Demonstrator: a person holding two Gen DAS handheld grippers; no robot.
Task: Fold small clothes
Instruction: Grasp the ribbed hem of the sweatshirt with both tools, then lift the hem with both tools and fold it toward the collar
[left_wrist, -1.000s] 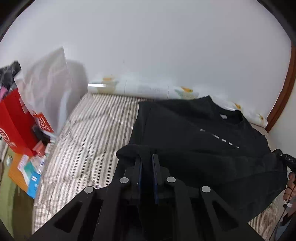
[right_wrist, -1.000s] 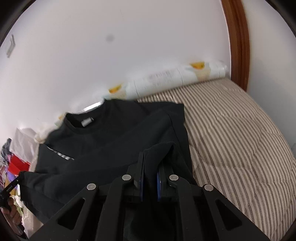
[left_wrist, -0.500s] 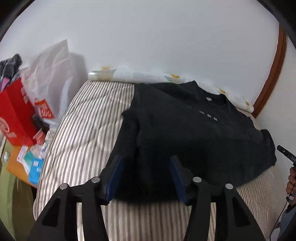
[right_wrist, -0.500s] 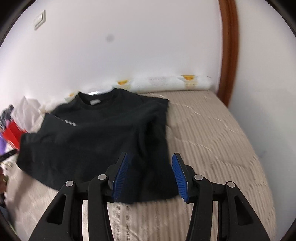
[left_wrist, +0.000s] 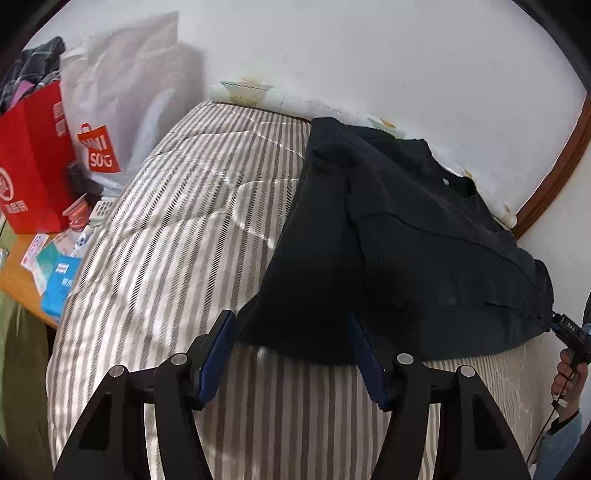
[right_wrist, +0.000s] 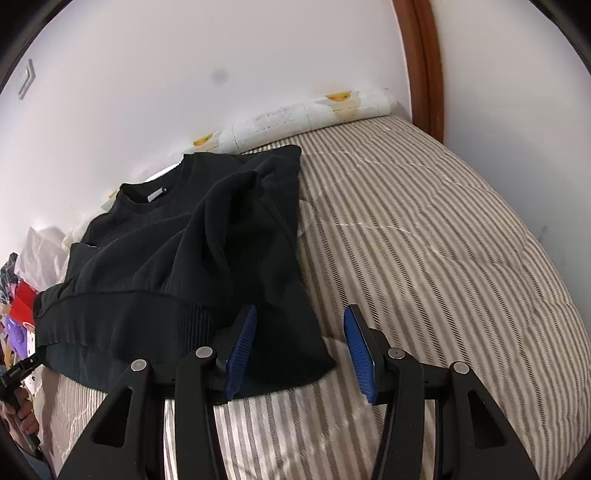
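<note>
Two hand-held grippers are in play, one per hand. The left hand-held gripper (left_wrist: 291, 354) has its blue pads spread and its jaws are opening; the near hem of the one black sweatshirt (left_wrist: 399, 251) lies in the gap between them, but neither pad presses on the cloth. The right hand-held gripper (right_wrist: 300, 349) stands spread about as wide, with the sweatshirt's lower right corner lying loose between its pads; the left pad sits just beside the cloth, though whether it brushes it cannot be told from this angle.

The sweatshirt (right_wrist: 192, 254) lies on the striped bed (left_wrist: 177, 236), collar toward the wall, with both sleeves folded in over the body and a ribbed hem nearest the cameras. One long patterned bolster (right_wrist: 306, 114) runs along the wall behind it.

Beyond the bed's left edge stand one red paper bag (left_wrist: 33, 162) and one white shopping bag (left_wrist: 122, 96) with a red logo, with small packets scattered on an orange surface (left_wrist: 18, 273) below them. A hand (left_wrist: 567, 373) gripping the other tool's handle shows at the right edge of the left wrist view.
</note>
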